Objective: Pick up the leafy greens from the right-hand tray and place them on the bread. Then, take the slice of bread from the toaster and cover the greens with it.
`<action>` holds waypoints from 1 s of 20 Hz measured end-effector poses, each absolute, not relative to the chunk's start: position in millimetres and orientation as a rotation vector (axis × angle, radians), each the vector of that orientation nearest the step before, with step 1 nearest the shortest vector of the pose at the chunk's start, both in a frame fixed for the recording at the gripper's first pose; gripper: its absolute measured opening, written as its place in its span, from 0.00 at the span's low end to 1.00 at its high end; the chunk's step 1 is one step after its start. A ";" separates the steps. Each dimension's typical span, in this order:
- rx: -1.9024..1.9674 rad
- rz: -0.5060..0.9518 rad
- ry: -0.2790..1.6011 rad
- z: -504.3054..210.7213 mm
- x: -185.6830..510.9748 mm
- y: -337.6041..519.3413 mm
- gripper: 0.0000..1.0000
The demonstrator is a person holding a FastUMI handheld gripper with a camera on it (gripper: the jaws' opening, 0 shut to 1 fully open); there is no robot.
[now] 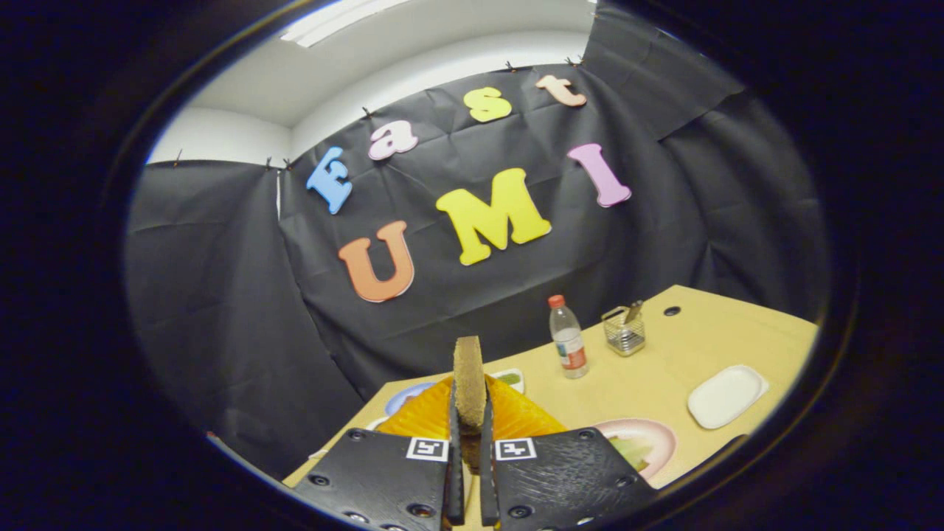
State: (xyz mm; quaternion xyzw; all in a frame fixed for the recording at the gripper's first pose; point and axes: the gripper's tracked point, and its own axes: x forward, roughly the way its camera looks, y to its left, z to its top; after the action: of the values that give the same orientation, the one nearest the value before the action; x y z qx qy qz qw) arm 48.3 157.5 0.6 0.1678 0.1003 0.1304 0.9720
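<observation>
Tilted so the table (649,383) slants, the gripper (470,442) is lifted above it, both fingers pinching an upright bread slice (469,380) edge-on over an orange plate (516,417).

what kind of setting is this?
Likely a staged kitchen-table booth: black cloth wall, tan table with plates and a clear water bottle. The gripper is shut on a brown bread slice.
</observation>
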 end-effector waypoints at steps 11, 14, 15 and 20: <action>0.449 0.266 0.437 -110.2 60.5 113.6 0.08; 0.446 0.273 0.453 -124.3 61.9 116.9 0.08; 0.440 0.271 0.450 -128.6 63.1 114.1 0.08; 0.491 0.224 0.498 -151.5 69.7 84.8 0.11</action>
State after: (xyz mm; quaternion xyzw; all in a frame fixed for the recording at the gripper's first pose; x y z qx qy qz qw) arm 69.7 84.8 -151.5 0.2398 0.2434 0.1097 0.9334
